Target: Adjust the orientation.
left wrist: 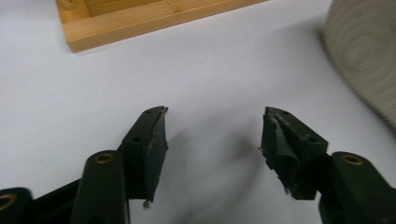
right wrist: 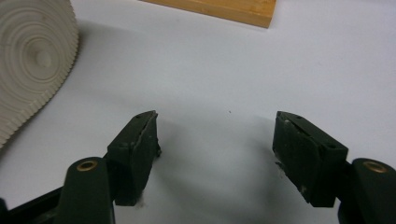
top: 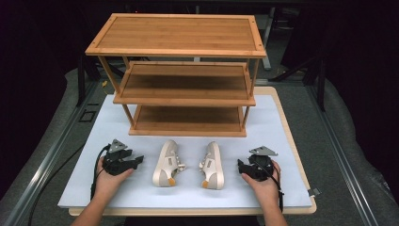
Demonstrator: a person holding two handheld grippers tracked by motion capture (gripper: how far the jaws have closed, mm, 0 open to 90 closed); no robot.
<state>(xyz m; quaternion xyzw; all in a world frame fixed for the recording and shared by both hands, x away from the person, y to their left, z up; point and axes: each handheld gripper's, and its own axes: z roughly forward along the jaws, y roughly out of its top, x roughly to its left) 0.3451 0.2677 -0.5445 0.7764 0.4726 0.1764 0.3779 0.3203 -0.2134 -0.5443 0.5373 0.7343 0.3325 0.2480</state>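
Two beige shoes lie on their sides on the white mat (top: 277,127), between the two grippers and just in front of the rack. The left shoe (top: 165,163) has its sole facing the left gripper; the right shoe (top: 213,165) has its sole facing the right gripper. Their openings and straps face each other across a narrow gap, so the two are near but apart. Both heels point toward the person and show an orange patch at the back.

The left gripper (top: 137,161) rests on the mat beside the left shoe, held in the person's left hand (top: 109,181), and points toward that shoe without touching it. In the left gripper view the jaws stand wide apart with bare mat between them; the ribbed sole of the left shoe (left wrist: 362,56) shows at the upper right edge, and a corner of the rack's base (left wrist: 140,21) at the top left.

The right gripper (top: 241,168) sits likewise in the right hand (top: 264,184), near the right shoe and clear of it. In the right gripper view its jaws are also spread, nothing between them; the ringed sole of the right shoe (right wrist: 32,60) shows at the upper left.

Behind the shoes stands a three-tier wooden shoe rack (top: 186,80), all shelves bare. The mat lies on a wooden table board (top: 287,113).
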